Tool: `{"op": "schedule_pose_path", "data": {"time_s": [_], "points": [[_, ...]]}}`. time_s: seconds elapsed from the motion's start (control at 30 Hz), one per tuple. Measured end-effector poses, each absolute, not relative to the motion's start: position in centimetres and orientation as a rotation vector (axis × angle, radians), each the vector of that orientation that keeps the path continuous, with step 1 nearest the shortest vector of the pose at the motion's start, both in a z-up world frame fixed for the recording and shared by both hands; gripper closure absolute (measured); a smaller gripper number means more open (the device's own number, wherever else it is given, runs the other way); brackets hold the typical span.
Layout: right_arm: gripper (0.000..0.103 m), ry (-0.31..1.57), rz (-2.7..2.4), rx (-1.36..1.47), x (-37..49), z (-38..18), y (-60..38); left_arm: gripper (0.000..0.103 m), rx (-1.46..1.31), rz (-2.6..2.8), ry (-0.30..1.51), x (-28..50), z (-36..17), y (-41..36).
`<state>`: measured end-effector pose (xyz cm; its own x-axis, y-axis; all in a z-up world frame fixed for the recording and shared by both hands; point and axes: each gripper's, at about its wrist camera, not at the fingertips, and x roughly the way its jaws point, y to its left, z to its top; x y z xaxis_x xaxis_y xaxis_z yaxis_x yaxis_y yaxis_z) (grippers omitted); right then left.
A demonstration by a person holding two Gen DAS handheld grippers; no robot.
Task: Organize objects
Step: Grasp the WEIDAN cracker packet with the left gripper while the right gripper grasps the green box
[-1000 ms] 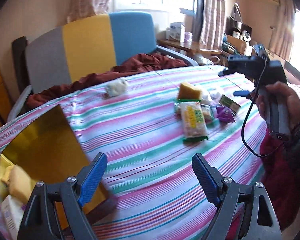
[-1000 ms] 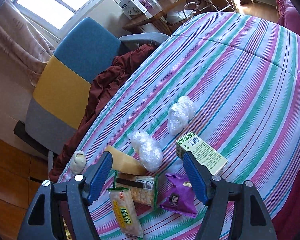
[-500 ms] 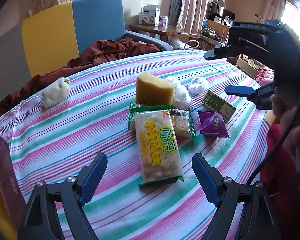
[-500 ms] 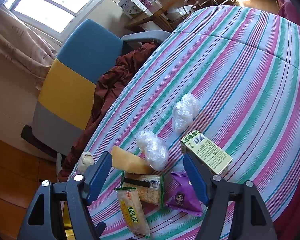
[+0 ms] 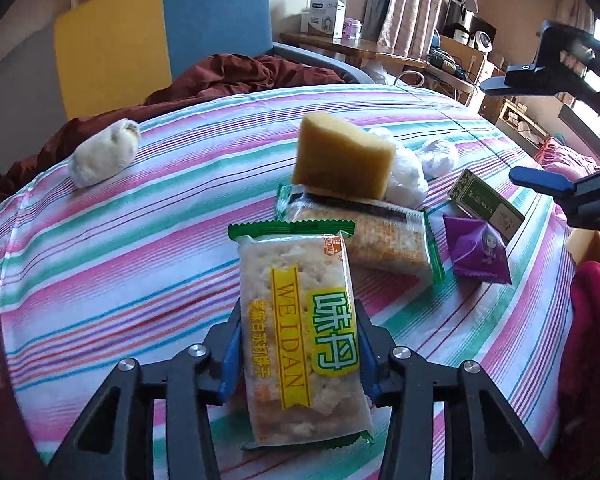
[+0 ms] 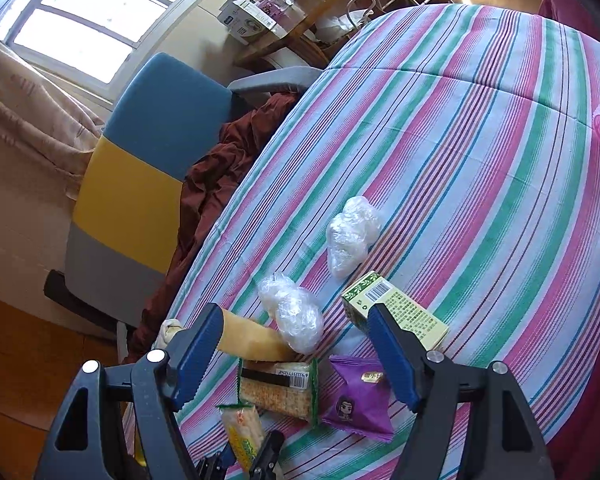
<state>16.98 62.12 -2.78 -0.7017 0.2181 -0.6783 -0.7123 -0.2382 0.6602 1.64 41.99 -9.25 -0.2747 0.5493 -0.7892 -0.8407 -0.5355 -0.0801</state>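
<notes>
Covering the lower part of the left wrist view, the cracker packet (image 5: 300, 332) lies on the striped tablecloth (image 5: 112, 248) with the left gripper (image 5: 298, 344) closing on its long sides; the blue pads press the wrapper, whose near end is partly cut off by the black frame. Its yellow band reads "WEIDAN", with green Chinese characters beside it. Behind it a second cracker packet (image 5: 384, 236) is half hidden under a yellow sponge (image 5: 342, 158). A purple pouch (image 5: 480, 252) shows a cartoon face; the writing on the green box (image 5: 486, 208) is too small to read.

From the right wrist view, the right gripper (image 6: 296, 356) hovers with fingers wide apart and nothing between them. The left gripper's tips are only just visible at the bottom edge. The green box (image 6: 396, 312) shows a barcode, and two plastic-wrapped lumps (image 6: 292, 312), possibly buns, sit nearby.
</notes>
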Motion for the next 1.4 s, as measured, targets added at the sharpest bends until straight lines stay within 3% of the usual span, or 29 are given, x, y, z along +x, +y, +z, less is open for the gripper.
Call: {"op": "schedule_pose_path", "data": {"time_s": [0.23,0.57,1.1,1.2,1.27,1.33,1.4], "points": [[0.027,1.439,1.921,-0.562,18.4,-3.1,62.8,0.055,-1.004,1.979,0.351,3.0,-9.2,36.2],[0.027,1.378,1.811,-0.625,18.7,-4.2,63.3,0.055,-0.985,1.966,0.333,3.0,-9.6,35.8],[0.027,1.13,1.791,-0.92,15.1,-5.7,62.8,0.055,-0.99,1.942,0.271,2.4,-9.7,35.3],[0.031,1.118,1.774,-0.954,15.0,-6.0,63.0,0.055,-0.99,1.94,0.265,2.4,-9.7,35.3],[0.041,1.074,1.752,-0.995,14.7,-6.3,62.9,0.055,-0.99,1.939,0.263,2.4,-9.7,35.3],[0.064,1.032,1.728,-1.011,14.8,-6.4,63.0,0.055,-0.989,1.939,0.262,2.3,-9.7,35.3],[0.067,1.02,1.724,-1.005,15.0,-6.2,63.0,0.055,-0.989,1.938,0.262,2.4,-9.7,35.3]]}}
